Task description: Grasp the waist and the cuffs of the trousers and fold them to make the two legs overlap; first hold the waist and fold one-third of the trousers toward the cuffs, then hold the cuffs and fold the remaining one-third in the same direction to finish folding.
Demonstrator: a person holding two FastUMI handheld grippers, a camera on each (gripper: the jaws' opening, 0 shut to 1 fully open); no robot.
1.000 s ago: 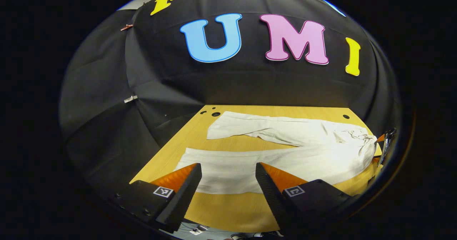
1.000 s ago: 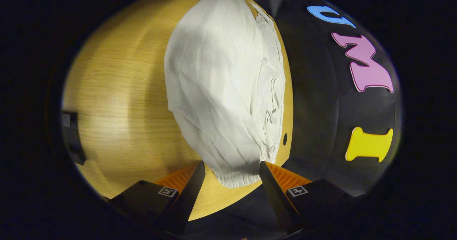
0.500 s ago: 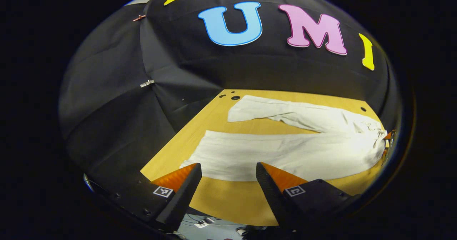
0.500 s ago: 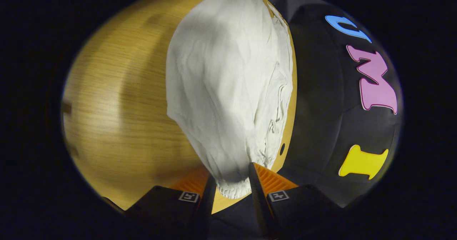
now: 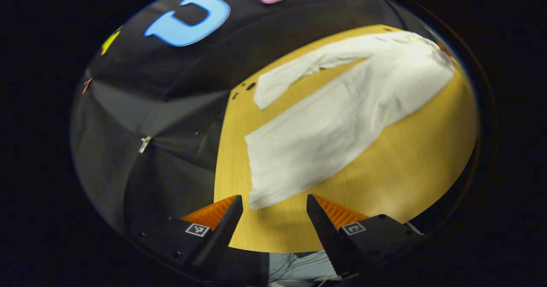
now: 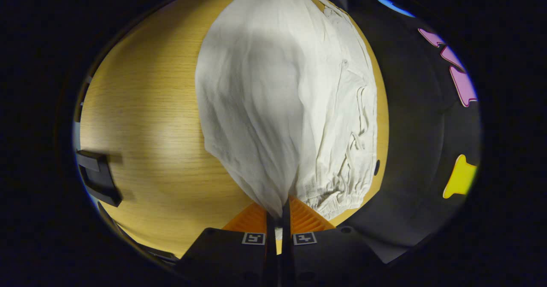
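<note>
Our right gripper (image 6: 277, 212) has its jaws pressed together on the near corner of the waist (image 6: 337, 191), pinching a small tuck of the gathered band; the cloth rises from the pinch in a taut ridge and fans out across the seat. Our left gripper (image 5: 273, 212) holds its jaws wide apart with nothing between them, poised just short of the near cuff (image 5: 260, 193), which lies flat on the counter (image 5: 406, 167).

From there the trousers (image 5: 337, 120) run away across the wooden counter: the near leg broad and flat, the far leg (image 5: 290, 75) splayed apart from it toward the back edge with bare wood between them, so the legs do not yet overlap. In the right gripper view the waist (image 6: 337, 191) sits near the counter's back edge, its drawstring bunched beside the gathers.

We judge the fabric to be light, thin and limp, with creases that suggest a woven, linen-like cloth. It should lift with little effort but will sag and drape wherever it is unsupported, and a single pinch will drag it into a peak rather than carry an edge straight. It looks neither slippery nor fragile. The thicker gathered band gives the firmer hold at the waist; at the other end we would take the hem of the near cuff at its corner, catching both layers, so the leg can be carried over onto the far one.
</note>
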